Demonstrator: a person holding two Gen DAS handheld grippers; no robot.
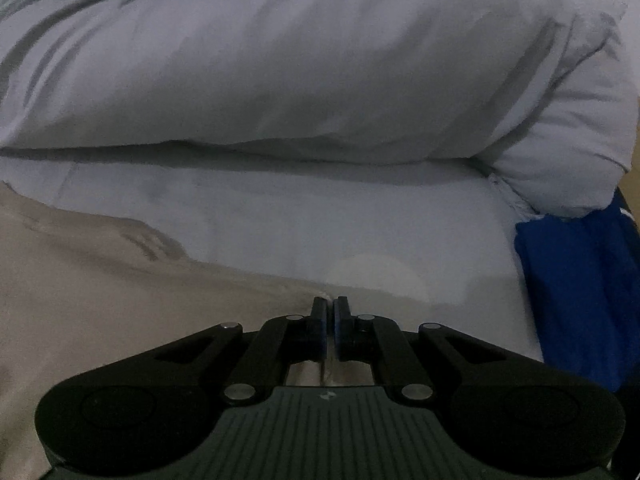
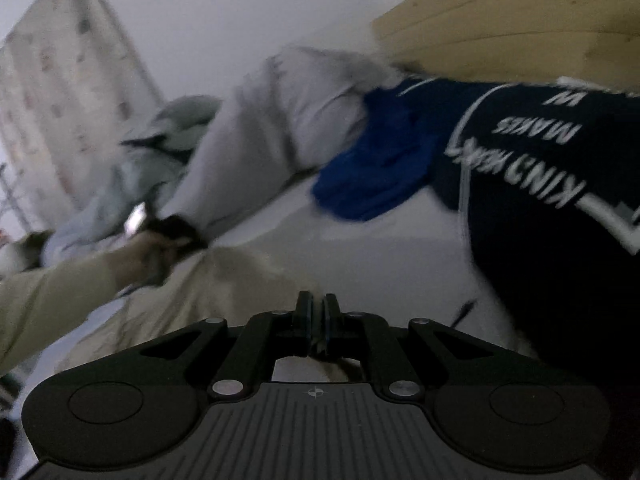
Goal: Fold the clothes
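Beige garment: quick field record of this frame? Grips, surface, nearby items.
garment: beige garment, lying on the white sheet
left gripper: left gripper shut on the garment's edge
right gripper: right gripper shut, beige cloth between its fingers
other clothes: bright blue cloth and a dark navy shirt with white lettering, both on the right
bedding: white duvet bunched beyond the garment
background: wooden board
image quality: right wrist view motion-blurred
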